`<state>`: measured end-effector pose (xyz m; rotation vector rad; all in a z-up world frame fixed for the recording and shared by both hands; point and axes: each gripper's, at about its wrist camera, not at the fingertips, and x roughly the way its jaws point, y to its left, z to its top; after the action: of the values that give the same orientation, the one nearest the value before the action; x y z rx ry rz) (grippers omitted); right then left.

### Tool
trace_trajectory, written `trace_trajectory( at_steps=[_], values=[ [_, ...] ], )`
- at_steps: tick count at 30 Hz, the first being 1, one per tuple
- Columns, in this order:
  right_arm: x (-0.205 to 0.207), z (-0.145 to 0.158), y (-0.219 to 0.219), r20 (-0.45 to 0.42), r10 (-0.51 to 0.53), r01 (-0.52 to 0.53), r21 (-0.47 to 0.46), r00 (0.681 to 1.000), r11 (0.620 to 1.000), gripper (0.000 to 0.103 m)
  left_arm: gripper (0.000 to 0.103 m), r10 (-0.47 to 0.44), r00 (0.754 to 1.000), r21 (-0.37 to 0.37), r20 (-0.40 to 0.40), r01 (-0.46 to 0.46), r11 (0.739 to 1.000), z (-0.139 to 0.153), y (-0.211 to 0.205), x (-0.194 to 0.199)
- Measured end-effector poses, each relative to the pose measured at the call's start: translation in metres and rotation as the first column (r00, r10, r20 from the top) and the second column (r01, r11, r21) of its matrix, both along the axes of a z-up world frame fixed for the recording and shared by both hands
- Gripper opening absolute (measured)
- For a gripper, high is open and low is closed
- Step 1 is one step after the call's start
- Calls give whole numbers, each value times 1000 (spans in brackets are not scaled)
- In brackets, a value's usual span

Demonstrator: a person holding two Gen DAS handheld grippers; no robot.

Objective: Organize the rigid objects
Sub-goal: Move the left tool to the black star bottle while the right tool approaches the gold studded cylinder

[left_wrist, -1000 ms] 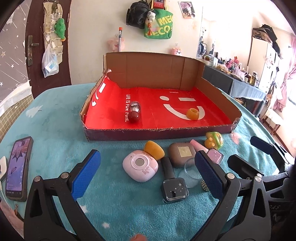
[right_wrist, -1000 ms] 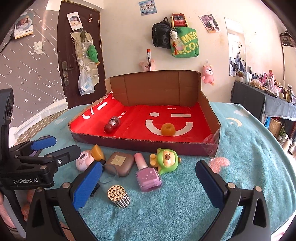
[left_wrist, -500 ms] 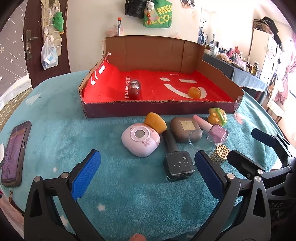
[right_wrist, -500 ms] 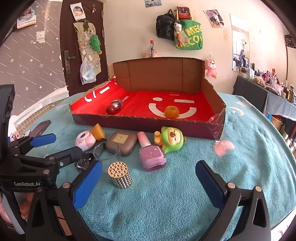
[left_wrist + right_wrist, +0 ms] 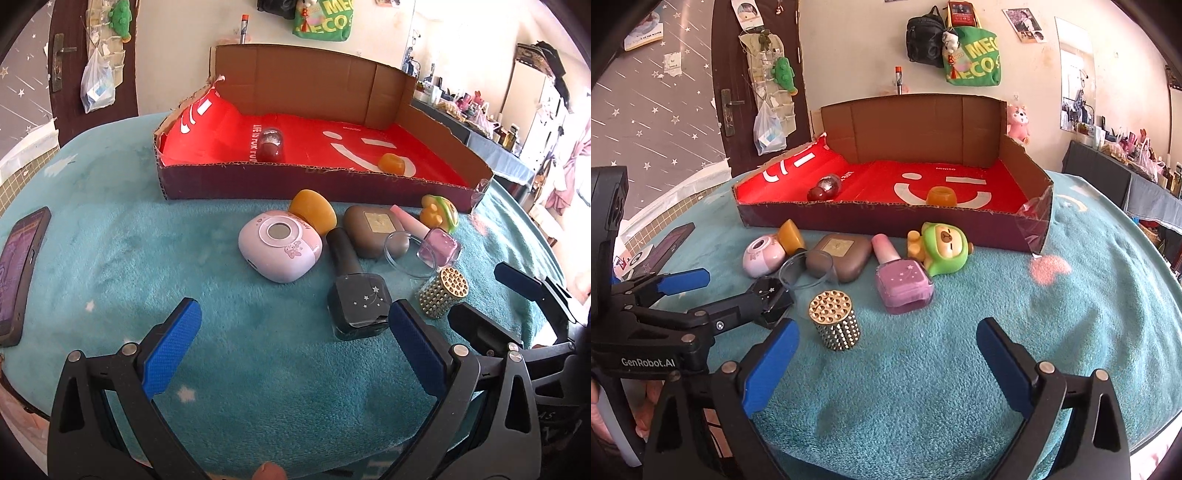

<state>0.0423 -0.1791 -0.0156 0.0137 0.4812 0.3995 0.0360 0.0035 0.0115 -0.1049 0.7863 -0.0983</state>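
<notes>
A cardboard tray (image 5: 221, 181) with a red lining holds a dark red bottle (image 5: 271, 146) and an orange ring (image 5: 392, 161). In front of it on the teal cloth lie a pink case (image 5: 280, 245), a brown case (image 5: 373, 225), a black polish bottle (image 5: 356, 295), a pink polish bottle (image 5: 901, 282), a gold studded cylinder (image 5: 836, 321) and a green toy (image 5: 942, 249). My left gripper (image 5: 293, 314) is open, just short of the black bottle. My right gripper (image 5: 888, 328) is closing slightly, with nothing between its jaws, near the gold cylinder.
A phone (image 5: 18, 273) lies on the cloth at the far left. A clear round lid (image 5: 406, 254) leans on the brown case, and an orange piece (image 5: 314, 210) sits behind the pink case. Bare cloth stretches to the right of the green toy.
Both grippers have sunk toward the cloth and come closer to the row of objects. Nothing has been taken hold of, and no object has moved.
</notes>
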Motion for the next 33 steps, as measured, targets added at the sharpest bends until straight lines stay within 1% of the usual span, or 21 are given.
trace_trajectory(
  at_steps=[3,6,12,16,20,22,27,31,33],
  values=[
    [0,-1,-1,2,-7,7,-8,1000,1000,96,103,1,1000,-19,-5,-1,1000,-1,3,1],
    [0,-2,-6,-4,-17,17,2,1000,1000,96,103,-4,1000,-18,-4,4,1000,-1,0,2],
    [1,-7,-10,-25,-10,11,10,1000,1000,95,102,-34,999,23,-6,34,999,-3,-14,3],
    [1,-10,-13,-30,-11,12,11,999,1000,94,102,-30,1000,37,-8,30,999,-7,-16,7],
    [1,-12,-14,-31,-12,12,12,999,1000,94,103,-20,1000,72,2,19,997,-9,-17,11],
    [1,-12,-13,-30,-10,10,10,1000,1000,94,103,-17,1000,69,5,17,997,-9,-14,13],
    [0,-12,-3,-14,10,-10,-7,1000,1000,94,103,25,1000,72,13,-26,997,-10,-1,13],
    [0,-12,7,6,34,-34,-25,999,999,90,103,25,1000,70,11,-25,997,-10,2,14],
    [1,-12,13,17,49,-48,-33,999,998,88,100,19,1000,75,14,-20,997,-10,1,15]
  ],
)
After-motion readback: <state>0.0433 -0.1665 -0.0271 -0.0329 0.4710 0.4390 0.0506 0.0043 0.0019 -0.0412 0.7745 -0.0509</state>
